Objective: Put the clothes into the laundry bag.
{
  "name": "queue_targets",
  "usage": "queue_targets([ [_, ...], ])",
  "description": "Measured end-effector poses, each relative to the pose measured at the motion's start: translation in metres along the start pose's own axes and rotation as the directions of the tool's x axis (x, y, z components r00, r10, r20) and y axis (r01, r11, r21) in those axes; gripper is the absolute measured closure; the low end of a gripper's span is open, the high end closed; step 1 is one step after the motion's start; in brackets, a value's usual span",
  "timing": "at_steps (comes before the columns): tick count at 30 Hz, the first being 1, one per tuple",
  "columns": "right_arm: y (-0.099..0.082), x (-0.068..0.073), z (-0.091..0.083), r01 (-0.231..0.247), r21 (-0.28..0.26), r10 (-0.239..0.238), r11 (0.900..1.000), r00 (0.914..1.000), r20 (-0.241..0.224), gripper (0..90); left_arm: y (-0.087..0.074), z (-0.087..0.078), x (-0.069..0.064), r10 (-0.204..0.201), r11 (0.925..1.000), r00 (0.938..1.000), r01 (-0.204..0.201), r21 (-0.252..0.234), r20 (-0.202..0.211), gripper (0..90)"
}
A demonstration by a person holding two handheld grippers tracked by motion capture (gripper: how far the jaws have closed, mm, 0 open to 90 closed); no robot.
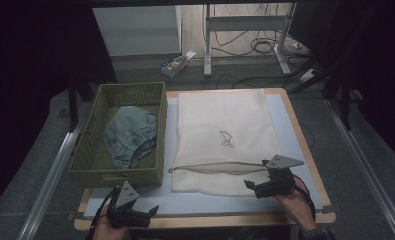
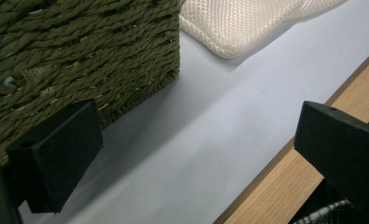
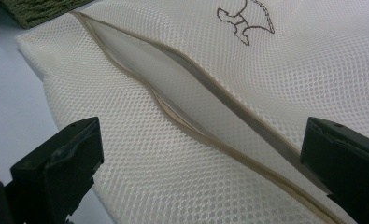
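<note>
Nearest the camera, at the table's front edge, a person's two hands each hold a black two-jaw gripper. The left gripper (image 1: 150, 210) hovers low over the pale grey mat (image 1: 205, 202) by the near corner of the basket (image 1: 87, 160), its jaws spread wide and holding nothing. The right gripper (image 1: 250, 186) sits at the near right part of the mesh laundry bag (image 1: 220, 115), jaws likewise spread wide and empty.

In the right gripper view, the bag's open zipper slit (image 3: 182, 93) runs diagonally between the two jaws, its tan-edged lips gaping a little. The lower lip lies just ahead of the jaws, not touched by them.

The bag is cream netting, lying flat and limp on the mat. It looks very light, soft and floppy, likely to sag and bunch when lifted rather than hold a shape. The taped zipper edge looks like the firmest place to pinch; the loose mesh beside it could slip or stretch.

Farther back on the bag is a small dark stitched emblem (image 1: 226, 139).

To the left, touching or just beside the bag, stands the olive woven basket. Inside it lies a crumpled blue denim garment (image 1: 130, 135), soft and heavier-looking than the bag, best gripped at a raised fold.

Beyond the table are a desk frame (image 1: 245, 35), floor cables and a small box (image 1: 177, 63).
</note>
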State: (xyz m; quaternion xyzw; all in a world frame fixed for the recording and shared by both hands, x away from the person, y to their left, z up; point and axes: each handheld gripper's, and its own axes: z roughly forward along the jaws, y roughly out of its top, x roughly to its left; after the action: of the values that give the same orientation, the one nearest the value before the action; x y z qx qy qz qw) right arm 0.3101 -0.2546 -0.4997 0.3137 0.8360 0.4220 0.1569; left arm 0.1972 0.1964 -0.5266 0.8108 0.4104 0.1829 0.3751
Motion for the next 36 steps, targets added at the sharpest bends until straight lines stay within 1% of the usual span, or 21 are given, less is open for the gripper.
queue_targets([
  [9, 0.003, -0.003, 0.008, -0.022, 0.019, 0.022, 0.9996, 0.9998, -0.001, 0.0, 0.000, 0.000, 0.000, -0.002, 1.0000, 1.0000, 0.002, 0.000, -0.002, 1.1],
  [18, 0.004, -0.007, 0.013, -0.034, 0.030, 0.034, 0.9990, 0.9994, 0.007, 0.0, 0.000, -0.001, 0.001, -0.018, 0.9998, 0.9998, 0.018, -0.010, -0.009, 1.0],
  [19, 0.005, -0.007, 0.016, -0.030, 0.037, 0.029, 0.9989, 0.9994, 0.017, 0.0, 0.000, -0.001, 0.002, -0.021, 0.9997, 0.9997, 0.021, -0.012, -0.008, 1.0],
  [29, 0.008, -0.008, 0.025, -0.005, 0.055, 0.002, 0.9985, 0.9984, 0.057, 0.0, 0.000, -0.002, 0.002, -0.026, 0.9995, 0.9996, 0.026, -0.018, -0.010, 1.0],
  [36, 0.012, -0.009, 0.033, -0.003, 0.057, -0.001, 0.9984, 0.9976, 0.070, 0.0, -0.001, -0.001, 0.003, -0.037, 0.9992, 0.9993, 0.037, -0.013, -0.006, 1.0],
])
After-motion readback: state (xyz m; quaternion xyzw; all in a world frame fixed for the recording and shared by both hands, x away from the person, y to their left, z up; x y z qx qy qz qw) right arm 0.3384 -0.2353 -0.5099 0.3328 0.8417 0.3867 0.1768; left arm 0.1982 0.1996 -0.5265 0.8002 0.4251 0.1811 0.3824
